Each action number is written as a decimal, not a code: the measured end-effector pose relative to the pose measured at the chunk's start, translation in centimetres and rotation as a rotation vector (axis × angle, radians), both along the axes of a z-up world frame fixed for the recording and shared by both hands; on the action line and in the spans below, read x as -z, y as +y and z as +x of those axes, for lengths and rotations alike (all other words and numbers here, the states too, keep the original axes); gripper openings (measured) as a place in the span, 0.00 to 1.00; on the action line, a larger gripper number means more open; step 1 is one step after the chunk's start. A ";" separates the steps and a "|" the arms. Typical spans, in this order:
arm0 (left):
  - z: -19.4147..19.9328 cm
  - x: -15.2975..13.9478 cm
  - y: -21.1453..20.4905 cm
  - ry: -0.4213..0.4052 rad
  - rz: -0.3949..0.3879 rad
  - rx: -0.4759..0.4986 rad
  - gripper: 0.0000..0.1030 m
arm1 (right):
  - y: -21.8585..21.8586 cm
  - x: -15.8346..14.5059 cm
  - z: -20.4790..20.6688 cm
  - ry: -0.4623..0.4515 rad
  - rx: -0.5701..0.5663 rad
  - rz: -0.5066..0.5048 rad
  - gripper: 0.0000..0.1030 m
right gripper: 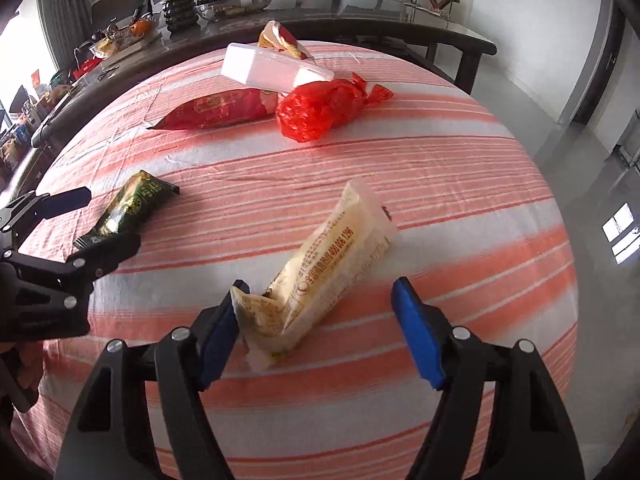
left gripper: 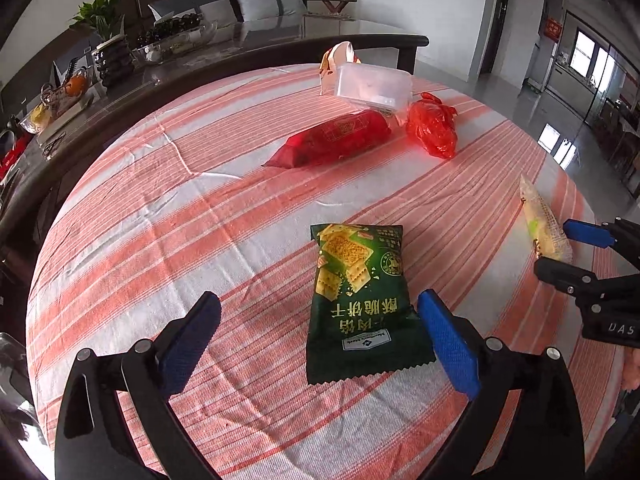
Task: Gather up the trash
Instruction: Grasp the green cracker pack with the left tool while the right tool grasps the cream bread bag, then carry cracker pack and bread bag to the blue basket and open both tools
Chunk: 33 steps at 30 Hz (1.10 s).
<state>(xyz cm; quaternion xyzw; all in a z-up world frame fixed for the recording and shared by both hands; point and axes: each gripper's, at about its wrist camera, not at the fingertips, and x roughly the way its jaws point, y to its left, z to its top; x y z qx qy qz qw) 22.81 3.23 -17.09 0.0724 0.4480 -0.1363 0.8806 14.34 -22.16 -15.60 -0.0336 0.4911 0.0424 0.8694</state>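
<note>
Here, in the left wrist view, the left gripper (left gripper: 320, 340) hangs over the striped desk (left gripper: 120, 220) with its fingers (left gripper: 188, 344) wide apart. The green cracker packet (left gripper: 360, 300) lies flat between them, its lower right corner just beside the right-hand finger, and nothing presses on it. Toward the far edge of the desk sit a long red packet (left gripper: 332, 140), a crumpled red bag (left gripper: 432, 126) and a clear plastic box (left gripper: 372, 86) resting on them, with an orange-and-white wrapper (left gripper: 336, 60) behind. At the right edge of the desk the right gripper (left gripper: 560, 252) shows only from the side, around the pale yellow wrapper (left gripper: 546, 224).

In the right wrist view, the right gripper (right gripper: 320, 332) straddles that pale yellow wrapper (right gripper: 320, 280). The fingers stand apart: the left-hand one touches the wrapper's crumpled near end, the right-hand one is still clear of it. This view alone shows that contact, and the print along the wrapper. It shows the green cracker packet (right gripper: 128, 208) only edge-on, beside the left gripper (right gripper: 96, 220).

The step in hand looks like picking up one piece of trash with each gripper. Next, I judge, both pairs of fingers need to close squarely on thin, slippery film that may slide or buckle. No bin shows in either view.
</note>
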 end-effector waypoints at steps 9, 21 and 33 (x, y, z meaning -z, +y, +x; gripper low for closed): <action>0.0 0.7 -1.7 0.026 0.011 0.081 0.94 | -2.3 -2.2 -0.1 0.014 -0.029 0.077 0.75; 0.4 -0.7 -0.7 0.044 -0.066 0.050 0.36 | -2.0 -1.8 1.7 0.063 -0.051 0.145 0.24; -3.1 -4.1 -5.6 0.030 -0.206 0.133 0.35 | -6.3 -4.6 -1.8 0.001 -0.038 0.269 0.23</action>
